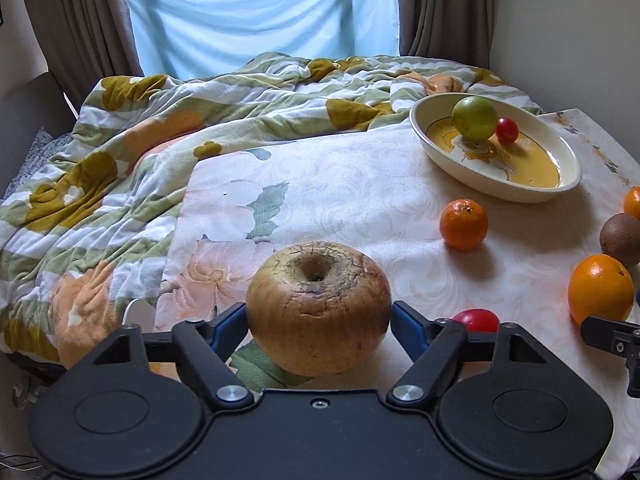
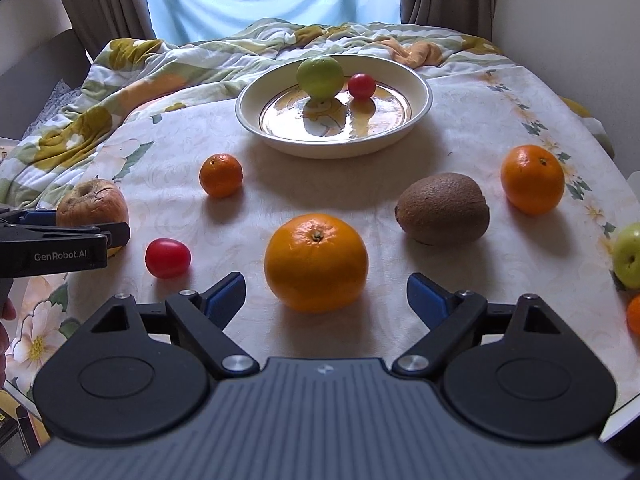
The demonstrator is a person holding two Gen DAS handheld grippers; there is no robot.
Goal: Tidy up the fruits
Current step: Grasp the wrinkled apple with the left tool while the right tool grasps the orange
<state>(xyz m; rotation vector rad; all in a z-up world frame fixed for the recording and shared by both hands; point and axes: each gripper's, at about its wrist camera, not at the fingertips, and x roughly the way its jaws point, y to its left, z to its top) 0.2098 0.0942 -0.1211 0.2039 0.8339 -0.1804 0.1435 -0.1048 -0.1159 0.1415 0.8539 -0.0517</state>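
Note:
A wrinkled yellow-brown apple (image 1: 318, 308) sits between the fingers of my left gripper (image 1: 319, 320); the blue pads stand at its two sides, and I cannot tell whether they press it. It also shows at the left of the right wrist view (image 2: 92, 202), beside the left gripper (image 2: 64, 240). My right gripper (image 2: 326, 294) is open, with a large orange (image 2: 316, 262) just ahead between its fingertips, untouched. A cream bowl (image 2: 420, 80) at the back holds a green apple (image 2: 320, 76) and a red cherry tomato (image 2: 361, 86).
On the floral cloth lie a small mandarin (image 2: 221, 174), a red tomato (image 2: 167, 258), a kiwi (image 2: 443, 208), another orange (image 2: 532, 179), and a green apple (image 2: 629, 254) at the right edge. A rumpled quilt (image 2: 140, 72) lies behind and to the left.

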